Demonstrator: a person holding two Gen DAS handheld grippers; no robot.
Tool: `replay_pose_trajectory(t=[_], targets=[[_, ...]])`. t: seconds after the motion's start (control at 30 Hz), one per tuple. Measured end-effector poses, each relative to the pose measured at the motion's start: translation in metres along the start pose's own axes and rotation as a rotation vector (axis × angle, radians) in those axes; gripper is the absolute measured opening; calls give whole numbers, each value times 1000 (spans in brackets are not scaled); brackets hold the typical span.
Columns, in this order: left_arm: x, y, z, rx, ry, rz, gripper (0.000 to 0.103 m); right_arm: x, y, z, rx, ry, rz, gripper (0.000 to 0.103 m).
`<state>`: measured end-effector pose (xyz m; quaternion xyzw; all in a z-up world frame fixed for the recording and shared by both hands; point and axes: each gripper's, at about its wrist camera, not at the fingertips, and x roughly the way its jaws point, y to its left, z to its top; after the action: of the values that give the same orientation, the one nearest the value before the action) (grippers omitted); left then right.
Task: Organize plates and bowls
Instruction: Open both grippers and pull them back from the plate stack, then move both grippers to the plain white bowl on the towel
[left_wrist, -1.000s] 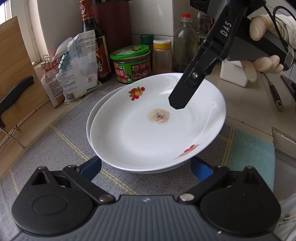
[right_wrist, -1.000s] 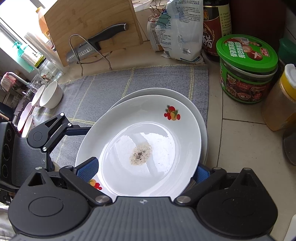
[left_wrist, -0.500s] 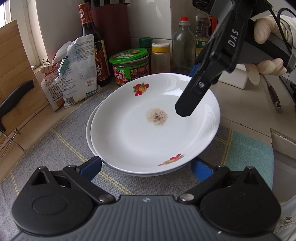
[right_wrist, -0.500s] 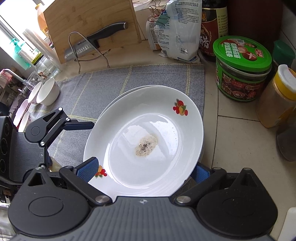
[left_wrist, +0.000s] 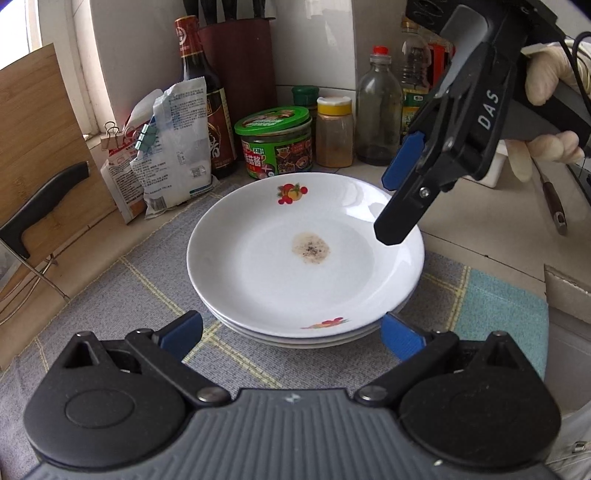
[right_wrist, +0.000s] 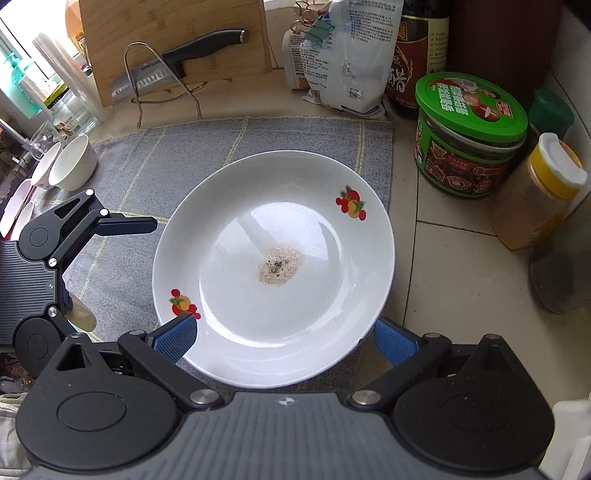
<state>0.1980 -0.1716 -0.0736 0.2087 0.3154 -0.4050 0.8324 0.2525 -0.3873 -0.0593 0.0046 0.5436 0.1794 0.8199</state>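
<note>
Left gripper: blue-padded fingers spread wide, either side of the near rim of the plate stack – gripping nothing.
Right gripper: blue pads held wide apart, flanking the near rim of the top plate; whether a pad touches the rim cannot be told. From the left wrist camera it hangs tilted above the far right rim.
Top plate: round white ceramic plate with red fruit prints, lying flat on a second white plate beneath.
Plate contents: a small brownish, speckled residue patch at the centre.
Stack location: on a grey checked cloth mat on the counter.
White bowls: on the mat's far left edge, tipped on their sides, well apart from the plates.
Green-lidded jar: on the counter just beyond the mat – dark contents, closed.
</note>
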Motion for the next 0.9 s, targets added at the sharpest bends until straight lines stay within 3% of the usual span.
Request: replay_pose_trajectory(t=[0.33,0.9], targets=[[-24,5,-3,-76,-66,78,102,-9,27,3,-109,-84,-34,103],[-91,17,-35,-299,-88,264,102,9,87,14,-323,-176,25,103]])
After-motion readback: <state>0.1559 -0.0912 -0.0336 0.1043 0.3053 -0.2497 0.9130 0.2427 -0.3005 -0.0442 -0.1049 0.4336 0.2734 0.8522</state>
